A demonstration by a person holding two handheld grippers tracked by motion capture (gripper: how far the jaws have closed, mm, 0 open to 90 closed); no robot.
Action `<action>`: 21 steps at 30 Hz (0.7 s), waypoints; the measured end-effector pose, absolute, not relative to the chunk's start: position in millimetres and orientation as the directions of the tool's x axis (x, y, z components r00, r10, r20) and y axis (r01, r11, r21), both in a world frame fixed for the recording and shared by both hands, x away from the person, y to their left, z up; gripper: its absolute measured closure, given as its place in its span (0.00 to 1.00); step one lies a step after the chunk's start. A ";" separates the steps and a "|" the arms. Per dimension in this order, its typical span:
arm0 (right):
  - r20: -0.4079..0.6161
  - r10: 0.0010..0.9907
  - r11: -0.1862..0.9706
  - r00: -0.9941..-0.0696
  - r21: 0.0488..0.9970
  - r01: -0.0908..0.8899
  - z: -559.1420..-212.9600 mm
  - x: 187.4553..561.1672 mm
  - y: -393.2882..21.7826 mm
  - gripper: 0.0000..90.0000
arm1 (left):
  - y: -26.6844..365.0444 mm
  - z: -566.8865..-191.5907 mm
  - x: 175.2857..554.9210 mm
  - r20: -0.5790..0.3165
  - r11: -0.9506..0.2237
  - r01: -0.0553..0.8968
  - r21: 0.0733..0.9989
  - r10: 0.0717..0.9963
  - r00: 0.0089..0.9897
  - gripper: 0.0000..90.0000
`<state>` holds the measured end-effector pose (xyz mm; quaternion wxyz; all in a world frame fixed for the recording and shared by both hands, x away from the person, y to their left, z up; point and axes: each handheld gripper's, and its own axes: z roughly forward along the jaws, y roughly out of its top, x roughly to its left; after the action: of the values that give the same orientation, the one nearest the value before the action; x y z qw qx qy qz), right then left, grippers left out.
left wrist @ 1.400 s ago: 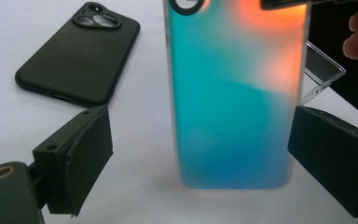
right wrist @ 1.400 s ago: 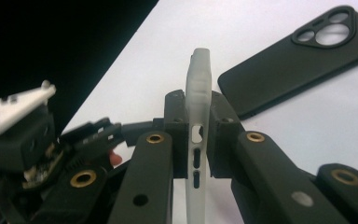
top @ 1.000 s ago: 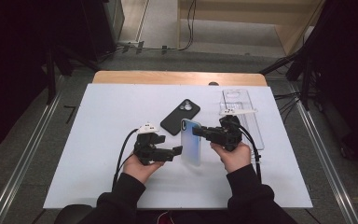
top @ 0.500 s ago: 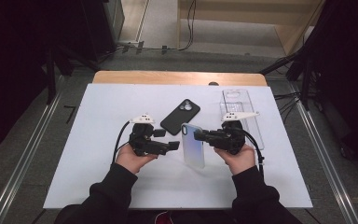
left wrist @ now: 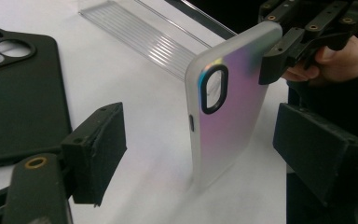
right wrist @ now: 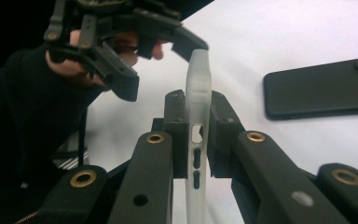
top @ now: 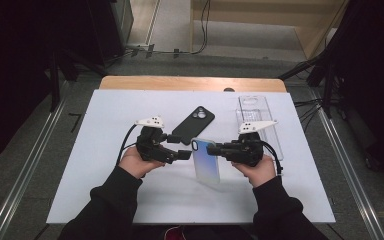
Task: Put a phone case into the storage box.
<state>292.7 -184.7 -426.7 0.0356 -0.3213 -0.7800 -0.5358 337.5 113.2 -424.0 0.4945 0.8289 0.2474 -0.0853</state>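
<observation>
My right gripper is shut on a frosted iridescent phone case, with its pads clamped on the long edge near the side buttons. The case stands on edge above the white table, camera cutout toward the left gripper. My left gripper faces it from the left with its jaws apart. They have just been closing a little, with the near end of the case between the pads and untouched. A black phone case lies flat behind the left gripper.
A clear plastic case lies flat at the back right, behind the right hand. The table's wooden far edge borders a dark floor with cables. Both sleeves come in from the bottom of the high view.
The left gripper has risen and moved a little farther up the table toward the case's end. The right gripper and the case have stayed almost still.
</observation>
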 end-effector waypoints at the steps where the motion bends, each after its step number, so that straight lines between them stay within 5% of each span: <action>1: 0.400 0.463 0.219 -0.791 0.813 0.539 -426.7 292.7 -184.7 0.87 | 112.8 -423.9 338.2 -0.377 -0.396 0.486 0.779 0.325 0.868 0.22; 21: 0.374 0.301 0.280 -0.877 0.844 0.457 -428.7 294.8 -175.2 0.88 | 110.1 -421.1 343.7 -0.376 -0.463 0.395 0.794 0.138 0.916 0.41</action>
<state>294.8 -175.2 -428.7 0.0706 -0.2377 -0.7970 -0.5508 343.7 110.1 -421.1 0.4938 0.8452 0.1577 -0.1302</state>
